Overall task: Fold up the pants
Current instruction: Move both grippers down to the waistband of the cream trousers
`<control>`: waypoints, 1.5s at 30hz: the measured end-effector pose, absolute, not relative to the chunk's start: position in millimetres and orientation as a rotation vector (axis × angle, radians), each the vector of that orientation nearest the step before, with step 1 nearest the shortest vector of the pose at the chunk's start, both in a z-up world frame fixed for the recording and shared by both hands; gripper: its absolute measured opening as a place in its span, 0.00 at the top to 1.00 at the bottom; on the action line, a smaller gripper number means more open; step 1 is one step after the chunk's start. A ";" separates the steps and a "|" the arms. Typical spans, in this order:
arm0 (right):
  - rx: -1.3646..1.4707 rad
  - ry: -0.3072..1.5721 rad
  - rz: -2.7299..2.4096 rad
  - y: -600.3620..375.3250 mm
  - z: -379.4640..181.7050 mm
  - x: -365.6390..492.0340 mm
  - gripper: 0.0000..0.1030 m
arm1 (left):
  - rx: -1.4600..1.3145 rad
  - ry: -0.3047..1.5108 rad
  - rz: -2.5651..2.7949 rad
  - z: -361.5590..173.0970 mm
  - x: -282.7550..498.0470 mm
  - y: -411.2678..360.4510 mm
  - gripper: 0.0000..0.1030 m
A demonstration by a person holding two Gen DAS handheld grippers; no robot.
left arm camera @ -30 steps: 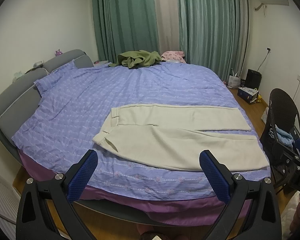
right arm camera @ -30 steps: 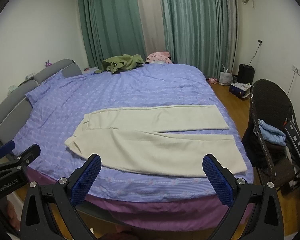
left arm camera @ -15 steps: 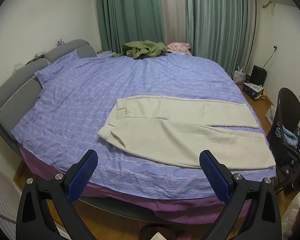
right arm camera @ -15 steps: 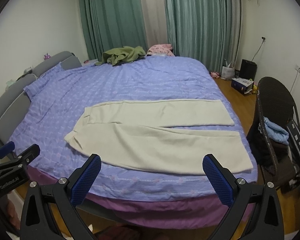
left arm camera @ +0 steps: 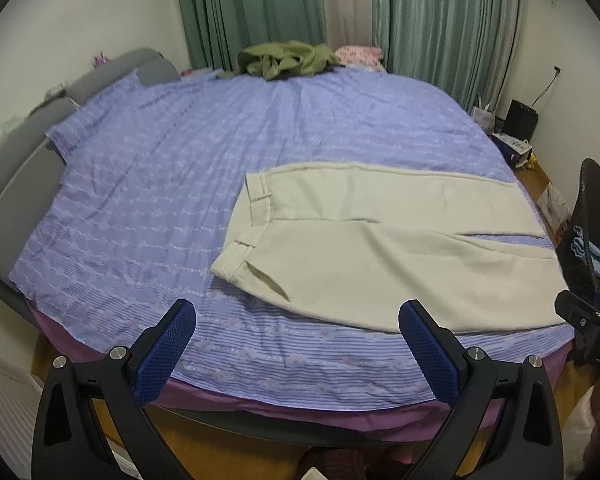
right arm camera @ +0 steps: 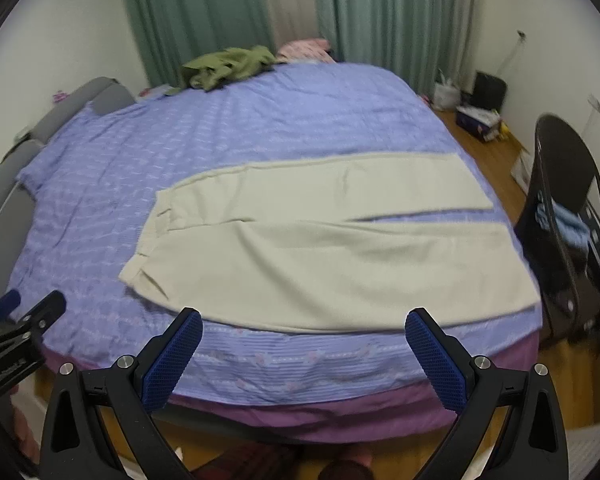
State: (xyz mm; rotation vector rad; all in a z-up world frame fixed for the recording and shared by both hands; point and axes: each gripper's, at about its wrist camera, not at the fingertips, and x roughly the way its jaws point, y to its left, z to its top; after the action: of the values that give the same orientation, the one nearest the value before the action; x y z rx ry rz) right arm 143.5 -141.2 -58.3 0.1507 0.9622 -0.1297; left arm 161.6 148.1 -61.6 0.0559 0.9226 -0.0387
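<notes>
Lying flat near the front edge of the bed, the cream pants have their waistband leftward and legs rightward. My left claw and right claw hover before that edge, both spread wide, grasping nothing, apart from the fabric.

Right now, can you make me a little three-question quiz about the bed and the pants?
1. True or false: the cream pants are already folded in half.
2. Which end of the pants points toward the grey headboard: A waistband, B leg hems?
3. Fill in: both the left tool and the right tool are ____ and hold nothing.

Key: 1 false, they lie flat, legs side by side. 2 A. 3 open.
</notes>
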 end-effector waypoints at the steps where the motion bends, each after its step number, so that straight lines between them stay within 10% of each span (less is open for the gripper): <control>1: 0.163 0.977 -0.139 -138.6 -64.1 148.2 0.00 | 0.060 0.934 -0.035 -69.0 169.1 154.9 0.00; 33: 0.564 1.229 -0.333 -158.1 -346.3 235.0 0.15 | -0.185 1.303 -0.043 -357.0 325.2 196.0 0.03; 39: 0.551 1.223 -0.336 -153.9 -355.6 244.8 0.15 | -0.273 1.324 -0.060 -366.8 330.3 195.4 0.19; 41: 0.565 1.218 -0.341 -154.4 -354.4 250.6 0.16 | -0.299 1.315 -0.071 -363.7 333.4 196.5 0.41; 45: 0.555 1.212 -0.351 -163.9 -353.0 268.0 0.46 | -0.298 1.306 -0.044 -353.1 335.5 200.7 0.73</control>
State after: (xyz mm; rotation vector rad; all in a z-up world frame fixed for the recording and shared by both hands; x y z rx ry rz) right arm 268.0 -163.9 -353.0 0.5552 1.2116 -0.3514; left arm 335.5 200.7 -353.1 -0.2984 1.3057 -0.0437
